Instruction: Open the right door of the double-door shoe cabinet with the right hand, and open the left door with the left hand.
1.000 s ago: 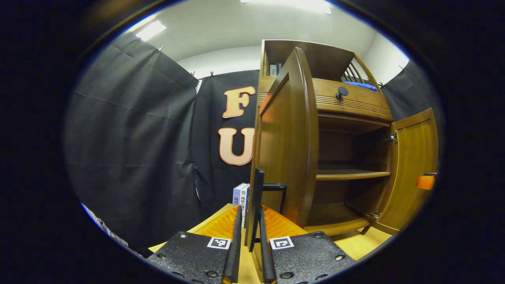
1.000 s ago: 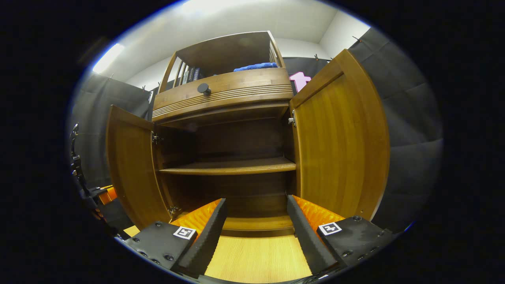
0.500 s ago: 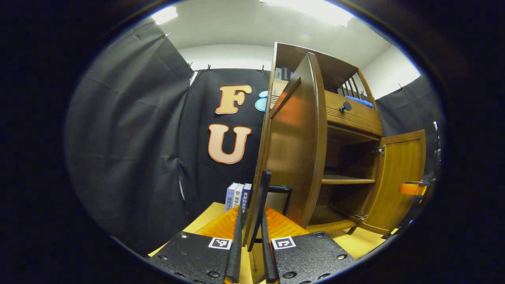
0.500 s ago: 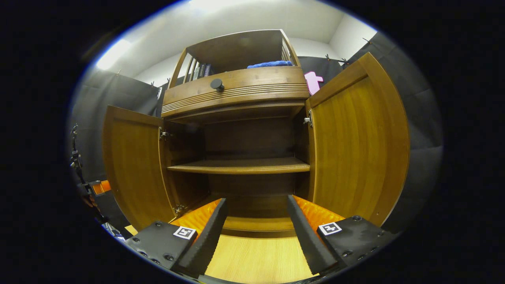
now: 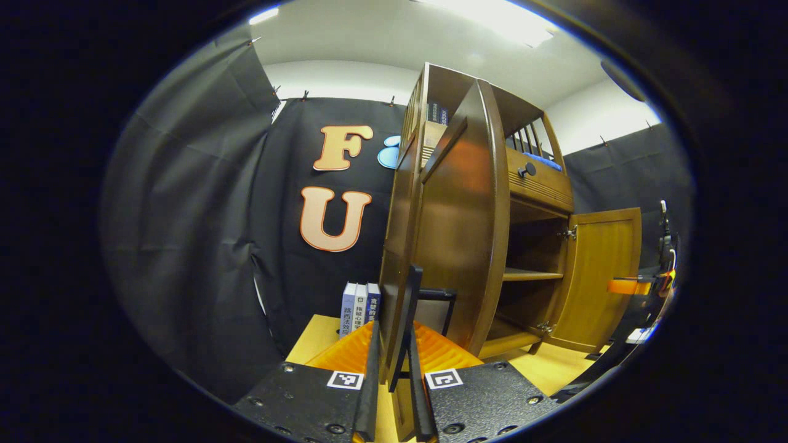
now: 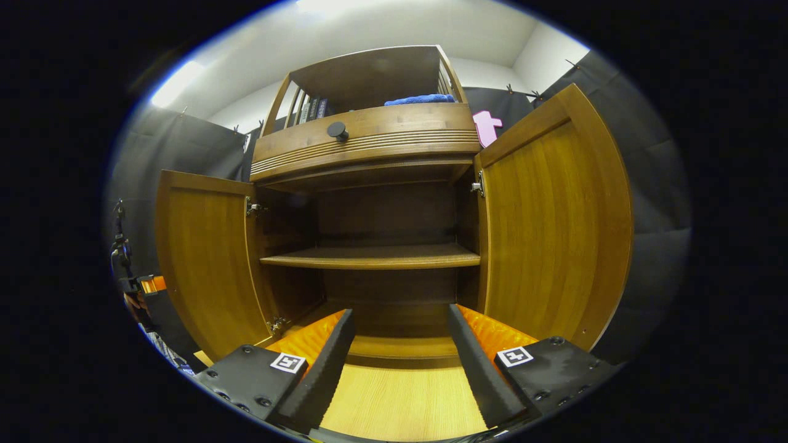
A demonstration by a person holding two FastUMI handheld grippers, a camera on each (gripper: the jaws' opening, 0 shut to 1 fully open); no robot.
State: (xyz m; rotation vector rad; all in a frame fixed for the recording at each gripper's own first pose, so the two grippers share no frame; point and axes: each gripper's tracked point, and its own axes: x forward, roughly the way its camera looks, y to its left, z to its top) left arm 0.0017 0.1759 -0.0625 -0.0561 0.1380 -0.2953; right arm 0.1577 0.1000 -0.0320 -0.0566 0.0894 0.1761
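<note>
While the left gripper view looks along my left gripper [image 5: 394, 375], I see its two fingers drawn close together and clamped on the black bar handle [image 5: 406, 307] of the left door [image 5: 458, 221]. That door stands swung well out from the shoe cabinet [image 5: 535, 184], edge-on to me. Past it the shelf [image 5: 532, 275] shows inside, and farther off the right door [image 5: 603, 277] hangs open too, with an orange part of the other gripper just beside its outer edge. Three books [image 5: 360, 307] stand upright on the light wooden table [image 5: 314, 335] against the cabinet's side; their spines carry printed characters, too small for me to read. Each finger block bears a small black-and-white square marker [image 5: 345, 379].

In the right gripper view, my right gripper [image 6: 400, 354] has its fingers spread wide apart, gripping nothing, low in front of the open cabinet [image 6: 369, 138]. Both doors stand open, one on each side of the opening. A round black knob [image 6: 337, 130] sits on the drawer front above, and a blue cloth [image 6: 418, 99] lies on the top shelf beside a row of books [image 6: 311, 109]; I can't make out their spines.
</note>
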